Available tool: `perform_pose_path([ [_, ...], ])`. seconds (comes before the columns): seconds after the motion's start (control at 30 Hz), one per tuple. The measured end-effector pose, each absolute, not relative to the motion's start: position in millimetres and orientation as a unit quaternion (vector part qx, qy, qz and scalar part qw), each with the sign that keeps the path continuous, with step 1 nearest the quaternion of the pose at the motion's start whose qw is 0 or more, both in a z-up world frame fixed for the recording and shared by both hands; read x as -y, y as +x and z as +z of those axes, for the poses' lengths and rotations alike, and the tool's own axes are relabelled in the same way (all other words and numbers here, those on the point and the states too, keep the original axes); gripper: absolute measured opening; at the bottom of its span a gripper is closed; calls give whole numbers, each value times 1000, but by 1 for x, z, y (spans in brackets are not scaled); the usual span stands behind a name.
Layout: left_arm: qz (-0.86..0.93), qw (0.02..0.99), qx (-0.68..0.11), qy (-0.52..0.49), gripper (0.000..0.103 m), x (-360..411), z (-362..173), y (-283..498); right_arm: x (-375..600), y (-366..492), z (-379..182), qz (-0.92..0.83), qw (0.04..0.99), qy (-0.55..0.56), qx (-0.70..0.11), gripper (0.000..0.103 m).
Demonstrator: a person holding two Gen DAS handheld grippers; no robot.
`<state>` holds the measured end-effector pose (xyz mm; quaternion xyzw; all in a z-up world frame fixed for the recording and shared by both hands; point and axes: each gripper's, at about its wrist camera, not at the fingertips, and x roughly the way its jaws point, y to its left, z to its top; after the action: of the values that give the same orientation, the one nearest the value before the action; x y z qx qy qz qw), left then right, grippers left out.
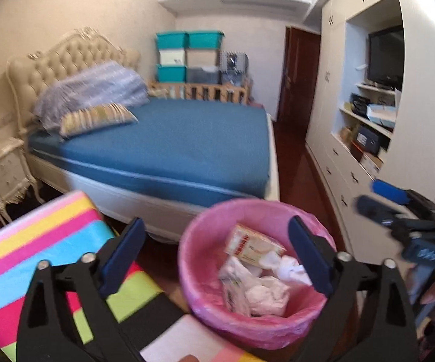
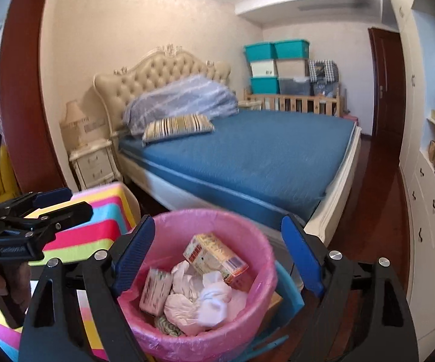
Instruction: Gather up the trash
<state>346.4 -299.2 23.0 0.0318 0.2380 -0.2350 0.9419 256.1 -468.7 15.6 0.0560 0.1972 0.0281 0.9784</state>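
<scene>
A bin with a pink liner stands on the floor just ahead of both grippers; it also shows in the right wrist view. Inside lie small printed cartons, another carton and crumpled white paper; the left wrist view shows a carton and paper. My left gripper is open and empty above the bin; it also appears in the right wrist view. My right gripper is open and empty above the bin, and shows in the left wrist view.
A striped rainbow-coloured cushion sits left of the bin. A bed with a blue mattress is behind. White cupboards with shelves line the right. A nightstand stands by the headboard. Dark wood floor runs beside the bed.
</scene>
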Motion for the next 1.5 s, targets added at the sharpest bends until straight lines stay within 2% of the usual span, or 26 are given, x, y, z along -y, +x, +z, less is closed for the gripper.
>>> perform_pose_path([
  [0.07,-218,952,-212,29,98,284,35,332,467,234,28,29,981,58,-180,85],
  [0.4,-184,968,-167,34,98,252,72,254,442,169,62,-8,983,43,-178,85],
  [0.6,-195,962,-189,29,98,248,51,216,431,140,44,-29,980,36,-194,85],
  [0.93,-200,953,-208,88,98,264,7,179,410,130,9,2,972,-13,-233,85],
  [1.5,-208,950,-218,82,98,265,2,180,403,131,4,3,972,-20,-233,85],
])
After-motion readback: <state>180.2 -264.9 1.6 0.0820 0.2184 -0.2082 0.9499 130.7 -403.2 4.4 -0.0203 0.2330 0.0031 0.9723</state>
